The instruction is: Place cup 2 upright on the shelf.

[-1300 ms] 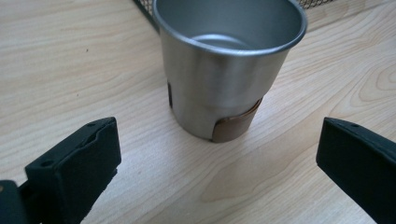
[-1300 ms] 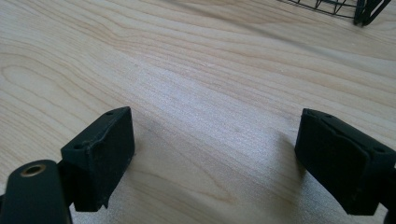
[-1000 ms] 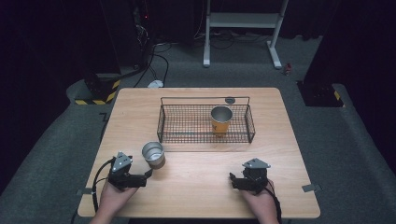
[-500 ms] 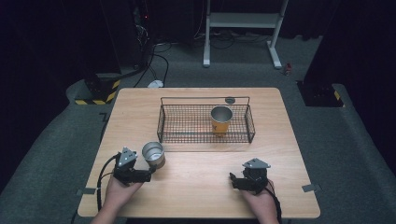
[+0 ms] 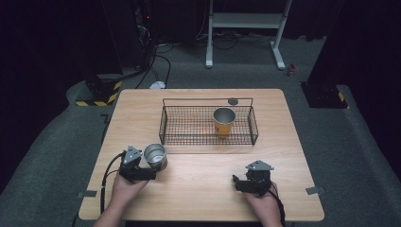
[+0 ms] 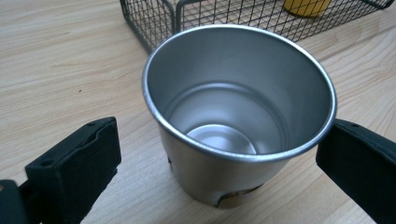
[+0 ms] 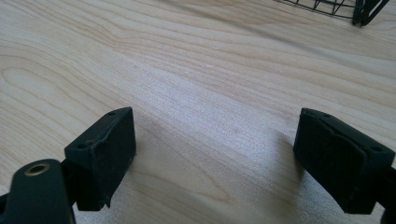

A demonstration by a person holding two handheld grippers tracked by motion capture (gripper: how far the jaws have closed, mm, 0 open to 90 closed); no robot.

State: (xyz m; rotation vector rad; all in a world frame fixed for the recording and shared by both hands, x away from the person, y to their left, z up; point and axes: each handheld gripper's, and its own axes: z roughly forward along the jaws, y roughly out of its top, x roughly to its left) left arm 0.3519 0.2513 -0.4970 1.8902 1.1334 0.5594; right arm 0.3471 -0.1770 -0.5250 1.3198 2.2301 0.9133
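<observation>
A bare steel cup [image 5: 155, 157] stands upright on the wooden table [image 5: 198, 189] at the front left. My left gripper [image 5: 144, 166] is open, and in the left gripper view the cup [image 6: 233, 116] stands between its two jaws; the left jaw is clearly apart from it and the right jaw is close to the rim. My right gripper [image 5: 236, 182] rests at the front right, open over bare wood [image 7: 215, 135] with nothing between its jaws.
A black wire basket [image 5: 170, 127] sits at mid-table, holding an upright yellow cup [image 5: 224, 124] towards its right end. A small dark disc [image 5: 232, 101] lies behind the basket. The basket's corner [image 6: 154, 18] is just beyond the steel cup.
My left gripper has moved forward and right to the steel cup, so its jaws now stand on either side of it. The cup and right gripper have not moved.
</observation>
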